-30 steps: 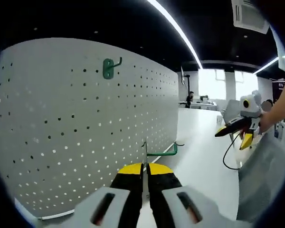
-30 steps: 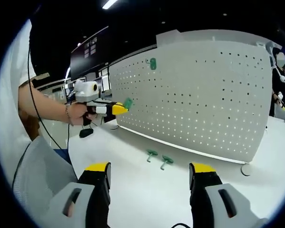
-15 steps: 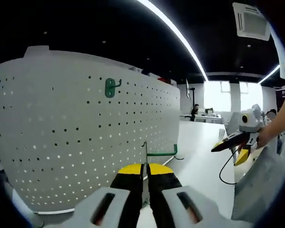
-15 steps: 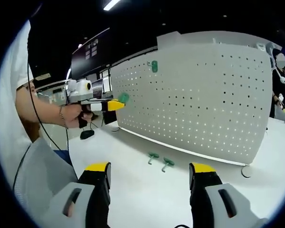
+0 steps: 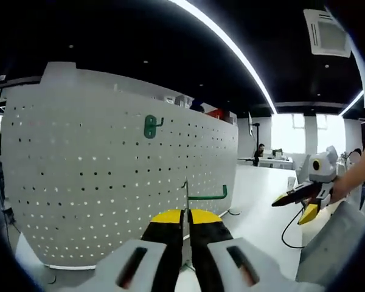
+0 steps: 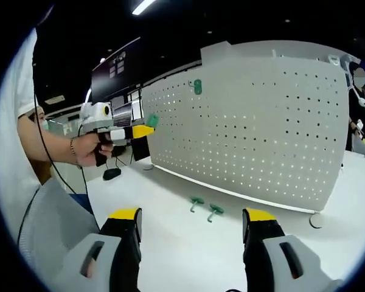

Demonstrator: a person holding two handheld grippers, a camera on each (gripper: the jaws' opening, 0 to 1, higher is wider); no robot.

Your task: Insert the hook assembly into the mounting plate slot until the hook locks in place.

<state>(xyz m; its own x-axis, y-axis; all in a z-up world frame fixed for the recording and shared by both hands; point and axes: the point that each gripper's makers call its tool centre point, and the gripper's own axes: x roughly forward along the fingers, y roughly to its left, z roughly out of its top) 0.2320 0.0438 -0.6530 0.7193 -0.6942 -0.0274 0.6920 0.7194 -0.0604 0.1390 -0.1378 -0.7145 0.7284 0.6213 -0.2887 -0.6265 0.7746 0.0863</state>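
Approach is the step in hand: the left gripper (image 5: 184, 224) has its jaws pinched tight on a green hook (image 5: 201, 196), whose arm sticks out to its right, with the white pegboard (image 5: 97, 201) standing just ahead and one hook already mounted (image 5: 151, 126) up above. The right gripper (image 6: 191, 234) idles wide apart and empty, two spare hooks (image 6: 205, 207) lying on the table (image 6: 170, 243) beyond its tips. Next, I'd guess, the left must line the hook's back plate up with a slot and push until it locks.
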